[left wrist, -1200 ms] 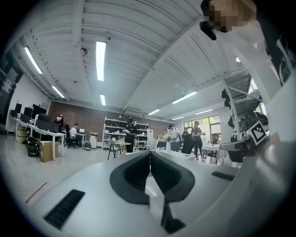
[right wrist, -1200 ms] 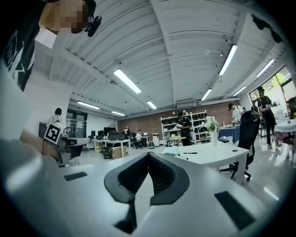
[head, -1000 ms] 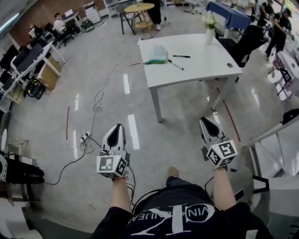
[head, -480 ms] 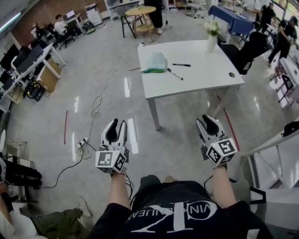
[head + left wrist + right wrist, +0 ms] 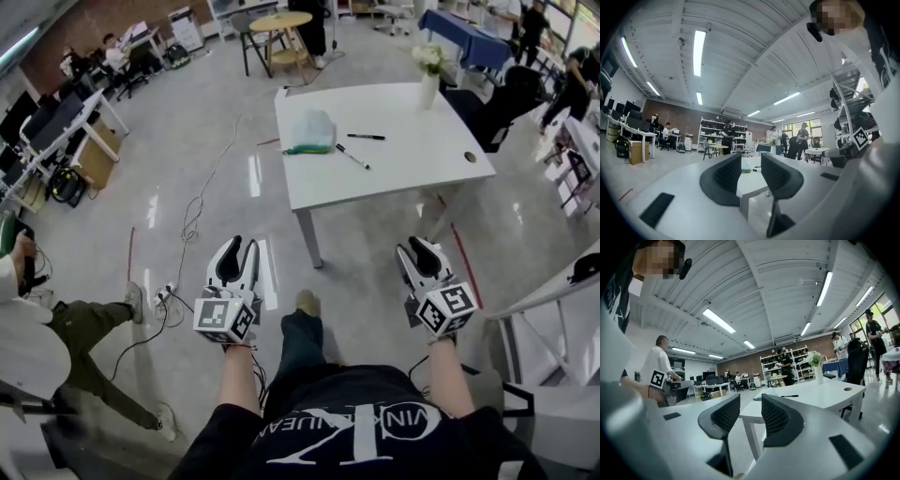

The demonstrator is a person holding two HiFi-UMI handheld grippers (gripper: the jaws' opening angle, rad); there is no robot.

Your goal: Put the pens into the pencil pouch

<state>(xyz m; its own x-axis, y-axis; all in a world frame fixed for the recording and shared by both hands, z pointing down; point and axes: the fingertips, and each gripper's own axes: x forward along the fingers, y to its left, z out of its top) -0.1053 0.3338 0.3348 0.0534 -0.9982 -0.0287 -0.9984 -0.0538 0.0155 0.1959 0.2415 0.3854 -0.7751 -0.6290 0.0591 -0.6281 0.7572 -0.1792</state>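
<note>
The white table [image 5: 394, 164] stands ahead of me across the floor. On it lie a translucent pouch [image 5: 312, 127] with a green zip edge and two black pens [image 5: 365, 137] [image 5: 352, 157] to the pouch's right. My left gripper [image 5: 240, 247] and right gripper [image 5: 418, 247] are both held out level over the floor, well short of the table, open and with nothing in them. In the left gripper view the gripper [image 5: 751, 161] frames the table's near corner [image 5: 752, 183]. The right gripper view shows the gripper [image 5: 751, 405] below a pen [image 5: 789, 396] on the table top.
A vase of white flowers [image 5: 429, 77] stands at the table's far edge. Cables [image 5: 192, 216] and a power strip [image 5: 165, 281] lie on the floor at the left. A person in green trousers [image 5: 80, 328] sits at the left. A stair railing [image 5: 548, 300] runs along the right.
Both grippers' jaws have gone from shut to open. I have stepped forward and the table sits a little nearer. A person has come into view at the left edge.
</note>
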